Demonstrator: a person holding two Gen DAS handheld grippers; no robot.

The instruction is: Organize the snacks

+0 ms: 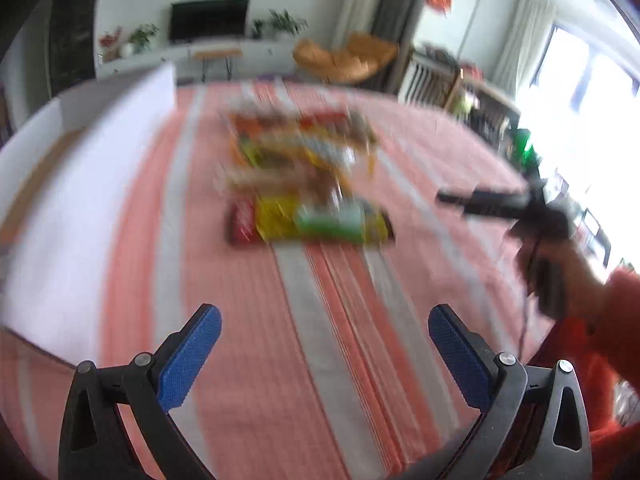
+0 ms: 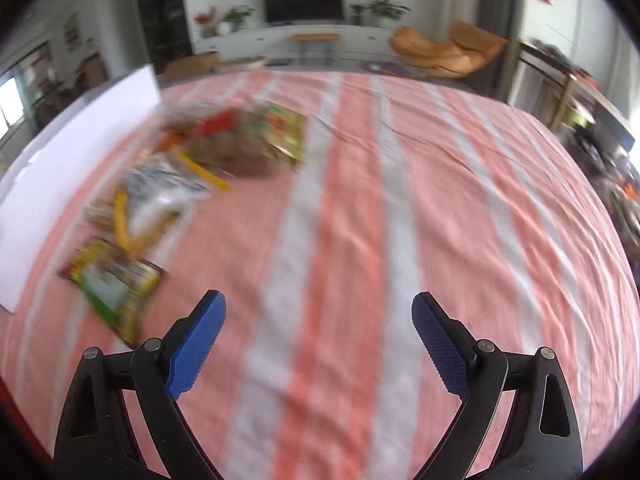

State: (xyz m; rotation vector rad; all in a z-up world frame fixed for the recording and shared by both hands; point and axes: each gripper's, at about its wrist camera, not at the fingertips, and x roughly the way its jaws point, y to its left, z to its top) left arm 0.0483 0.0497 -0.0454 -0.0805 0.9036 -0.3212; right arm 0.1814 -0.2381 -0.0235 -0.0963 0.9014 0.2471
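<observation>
Both pairs of jaws stood wide apart with nothing between them. On the left gripper (image 1: 325, 354), the 2 blue textured pads (image 1: 190, 356) framed only bare cloth, and the same held for the right gripper (image 2: 319, 348), whose blue pads (image 2: 197, 346) splayed over the salmon-pink and white striped tablecloth (image 2: 360, 220).

A loose heap of snack packets (image 1: 296, 160) lay on that cloth, ahead of the left gripper and well apart from its fingertips. Its nearest piece was a yellow and green foil packet (image 1: 320, 222) lying flat, with a red wrapper (image 1: 242, 224) just beside it on the left (motion blur smeared the printing, so no labels could be read). Seen from the right wrist camera, the same heap spread to the left of the jaws, and the yellow and green packet (image 2: 116, 284) was the nearest piece, lying near the left fingertip but not touching it; a silvery white bag (image 2: 160, 192) lay beyond it.

A tall white flat board (image 1: 80, 184) stood along the left edge of the cloth. In the left wrist view, the right gripper showed as a dark blurred shape (image 1: 492, 202) held by a hand (image 1: 560, 268) in an orange-red sleeve (image 1: 616, 312).
</observation>
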